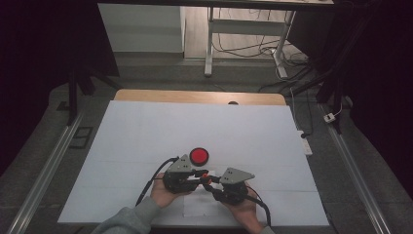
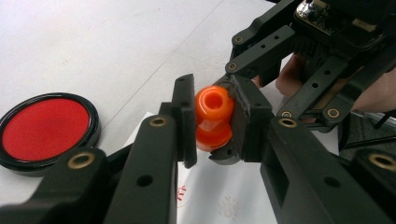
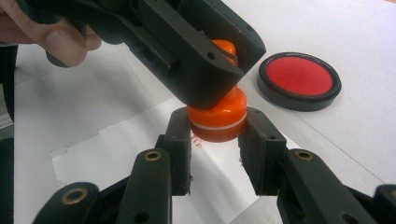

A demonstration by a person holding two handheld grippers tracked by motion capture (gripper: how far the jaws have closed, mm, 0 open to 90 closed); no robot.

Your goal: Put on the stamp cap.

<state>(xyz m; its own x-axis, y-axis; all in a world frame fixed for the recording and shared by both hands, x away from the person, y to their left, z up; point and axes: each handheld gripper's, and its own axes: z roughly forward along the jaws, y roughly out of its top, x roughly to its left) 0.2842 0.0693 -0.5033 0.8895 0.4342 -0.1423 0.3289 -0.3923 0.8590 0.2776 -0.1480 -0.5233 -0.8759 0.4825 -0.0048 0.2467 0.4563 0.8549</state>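
Grippers meet low centre in the high view, left gripper (image 1: 198, 176) and right gripper (image 1: 210, 186) over white tabletop (image 1: 146, 131), open room all round. Left gripper view: fingers clamp the orange stamp (image 2: 213, 117)'s hollow top. Right gripper view: fingers clamp its base; red ink pad (image 3: 299, 79) upper right.
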